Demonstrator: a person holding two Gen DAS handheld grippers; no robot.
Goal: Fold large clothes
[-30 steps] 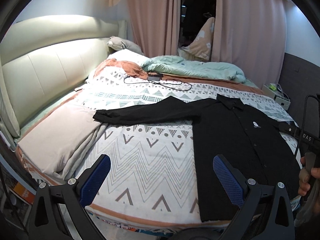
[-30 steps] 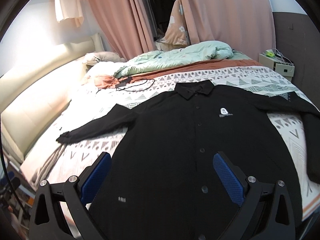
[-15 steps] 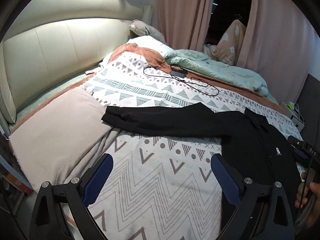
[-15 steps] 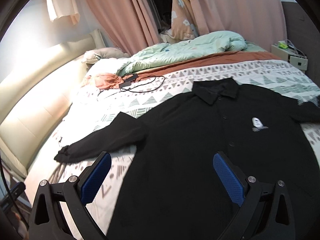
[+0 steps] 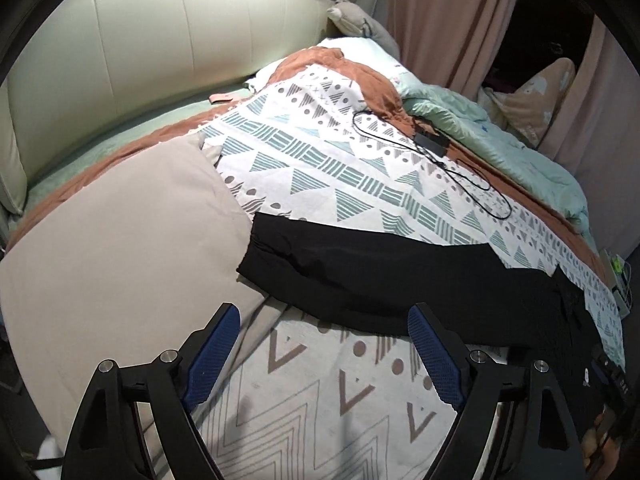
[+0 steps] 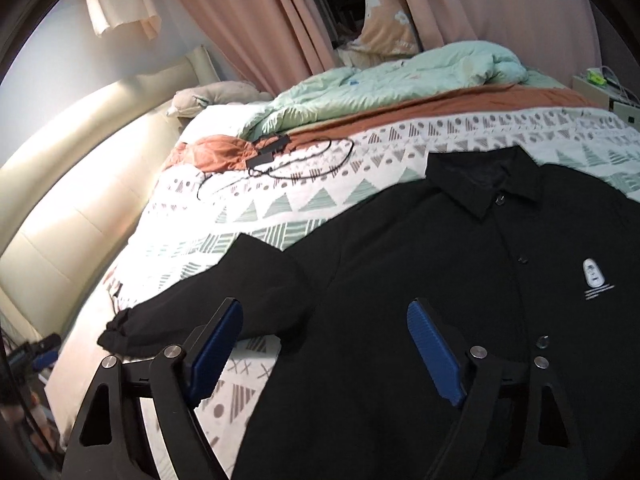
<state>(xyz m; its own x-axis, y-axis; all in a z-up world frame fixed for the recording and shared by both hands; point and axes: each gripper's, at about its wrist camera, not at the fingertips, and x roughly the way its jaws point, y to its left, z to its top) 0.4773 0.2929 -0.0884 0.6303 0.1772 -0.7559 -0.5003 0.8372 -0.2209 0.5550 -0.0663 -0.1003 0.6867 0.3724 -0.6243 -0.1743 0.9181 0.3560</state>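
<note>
A black long-sleeved shirt [image 6: 420,300] lies flat, front up and buttoned, on the patterned bedspread [image 6: 320,196]. Its collar [image 6: 484,184] points to the far side. Its left sleeve [image 5: 360,272] stretches out toward the headboard, with the cuff [image 5: 256,256] at the edge of a beige pillow. My left gripper [image 5: 324,344] is open and empty, just short of that sleeve. My right gripper [image 6: 324,340] is open and empty, above the shirt where the sleeve meets the body.
A beige pillow [image 5: 120,248] lies at the left. A black charger with its cable [image 5: 432,144] lies on the bedspread beyond the sleeve. A mint duvet [image 6: 400,76] is bunched at the far side. A cream headboard [image 5: 140,40] and pink curtains [image 6: 260,20] stand behind.
Both grippers have moved left and forward toward the shirt's left sleeve. The left gripper now sits close to the sleeve and cuff. Both have stayed open.
</note>
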